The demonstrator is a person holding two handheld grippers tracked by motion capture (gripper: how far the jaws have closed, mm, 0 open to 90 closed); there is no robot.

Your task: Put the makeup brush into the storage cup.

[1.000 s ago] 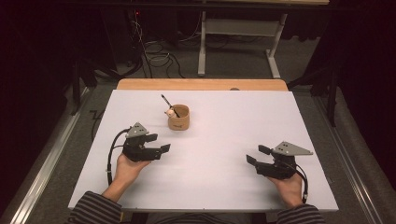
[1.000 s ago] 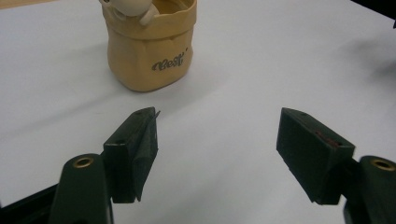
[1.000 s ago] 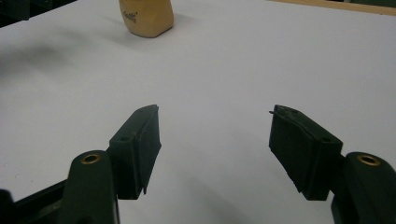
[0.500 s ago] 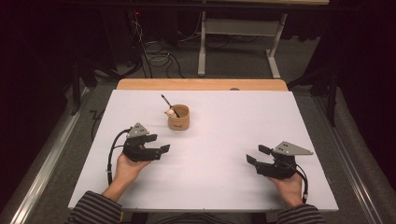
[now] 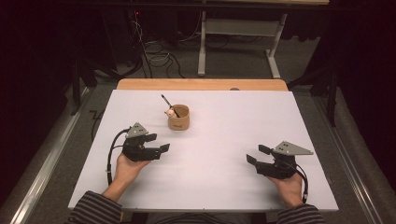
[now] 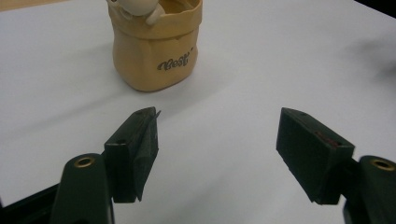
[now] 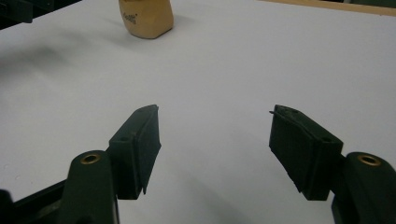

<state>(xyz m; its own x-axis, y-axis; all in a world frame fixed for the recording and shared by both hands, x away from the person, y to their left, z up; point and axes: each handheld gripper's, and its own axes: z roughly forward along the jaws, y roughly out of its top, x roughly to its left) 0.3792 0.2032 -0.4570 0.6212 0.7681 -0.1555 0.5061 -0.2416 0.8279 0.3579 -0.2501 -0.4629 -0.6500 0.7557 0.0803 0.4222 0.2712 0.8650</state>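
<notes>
- Two hand-held grippers, left hand-held gripper [image 5: 159, 150] and right hand-held gripper [image 5: 252, 155], both spread wide, holding nothing.
- Tan cup [image 5: 179, 117] on white counter [image 5: 224, 135], pen [image 5: 166, 101] inside; left near cup, right well apart.
- Likely pre-reach; next calls for closing in on cup.

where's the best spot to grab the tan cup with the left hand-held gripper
Probably across the cup's body below the rim, coming in level from the near side. It stands upright, right ahead of the open left hand-held gripper, and a pen leans out its top.
</notes>
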